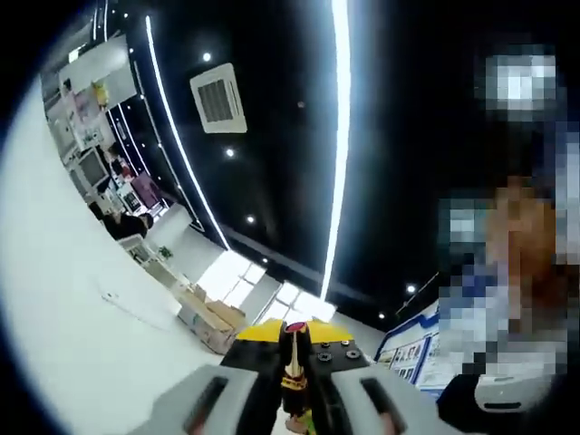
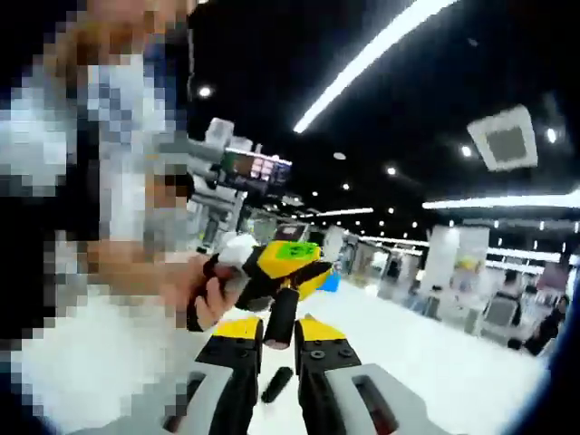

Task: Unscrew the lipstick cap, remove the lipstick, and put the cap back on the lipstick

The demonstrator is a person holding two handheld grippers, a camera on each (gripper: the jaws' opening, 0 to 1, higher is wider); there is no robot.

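Left gripper view is pointing up at a dark ceiling (image 1: 272, 54) with long light strips, and a white tabletop (image 1: 63, 299) is sweeping across the left side. The left gripper (image 1: 294, 399) is pinching the lipstick (image 1: 294, 358) between its jaws, and the dark red tip is poking up past them with a gold band just below it. Right behind the tip, the yellow-and-black front of the other gripper is showing up close, almost nose to nose with it.

Right gripper view is looking across a big open hall. The right gripper (image 2: 280, 353) is closing its yellow-tipped jaws on the dark cap (image 2: 282, 317), which is standing up out of them. Just past the cap, a hand (image 2: 195, 290) is gripping the handle of the left gripper. Down between the jaws, a small dark stick-shaped thing (image 2: 276, 384) is lying on the white surface; can't tell what it is.
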